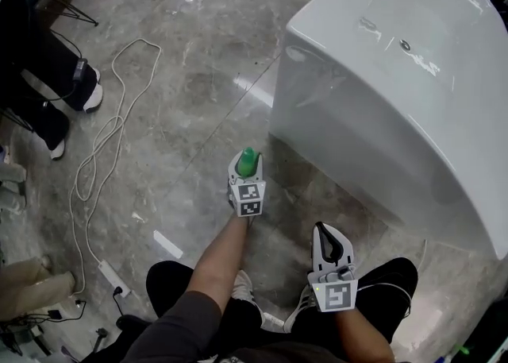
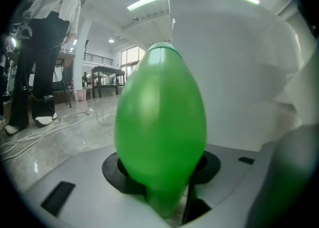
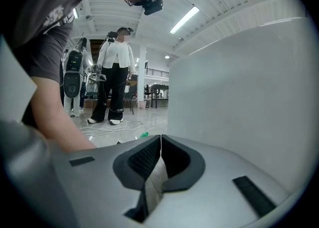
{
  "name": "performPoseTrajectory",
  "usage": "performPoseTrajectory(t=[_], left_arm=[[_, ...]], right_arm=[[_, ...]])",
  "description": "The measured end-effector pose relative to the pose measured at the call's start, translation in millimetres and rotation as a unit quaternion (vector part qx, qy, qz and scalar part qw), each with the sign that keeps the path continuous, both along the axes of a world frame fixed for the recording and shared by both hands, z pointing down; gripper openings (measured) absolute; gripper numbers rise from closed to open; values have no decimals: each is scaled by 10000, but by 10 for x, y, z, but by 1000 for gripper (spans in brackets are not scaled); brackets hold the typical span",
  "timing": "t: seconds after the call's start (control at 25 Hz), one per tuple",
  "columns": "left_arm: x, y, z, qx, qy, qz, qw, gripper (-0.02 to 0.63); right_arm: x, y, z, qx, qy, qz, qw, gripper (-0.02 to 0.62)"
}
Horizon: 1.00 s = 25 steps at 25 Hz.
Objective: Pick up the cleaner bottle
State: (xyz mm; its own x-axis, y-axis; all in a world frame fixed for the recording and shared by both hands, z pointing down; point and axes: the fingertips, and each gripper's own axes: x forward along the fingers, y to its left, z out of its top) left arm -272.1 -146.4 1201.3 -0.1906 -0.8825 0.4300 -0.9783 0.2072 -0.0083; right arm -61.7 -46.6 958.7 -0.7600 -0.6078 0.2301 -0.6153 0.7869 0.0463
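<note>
The cleaner bottle [image 1: 248, 161] is bright green and stands on the grey marble floor just in front of a white tub. In the left gripper view its rounded green body [image 2: 160, 132] fills the middle of the picture. My left gripper [image 1: 247, 166] is around the bottle's top, with the black pads [image 2: 115, 168] against its sides and shut on it. The lower part of the bottle is hidden by the gripper. My right gripper [image 1: 325, 231] hangs lower and to the right, over my knee. Its jaws [image 3: 160, 138] meet at the tips with nothing between them.
A large white tub [image 1: 397, 75] rises right behind the bottle and fills the right side. A white cable [image 1: 103, 143] snakes over the floor to a power strip [image 1: 113, 278] at the left. Another person [image 1: 48, 67] stands at the far left by a stand.
</note>
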Motion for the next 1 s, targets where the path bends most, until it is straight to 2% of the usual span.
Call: performPoseTrajectory(t=[0.24, 0.48, 0.68, 1.0], left_arm=[[21, -67, -475, 228, 25, -58, 9997, 186], [205, -144, -1406, 603, -85, 209, 9979, 185], [395, -101, -2688, 780, -187, 471, 9957, 183], [866, 105, -5241, 837, -250, 845, 9926, 183]], right_arm=[[-21, -131, -150, 134, -126, 69, 9998, 18], [23, -337, -615, -71, -266, 375, 9989, 18], [167, -499, -1666, -97, -430, 657, 9969, 18], [675, -619, -3791, 73, -240, 987, 9948, 18]])
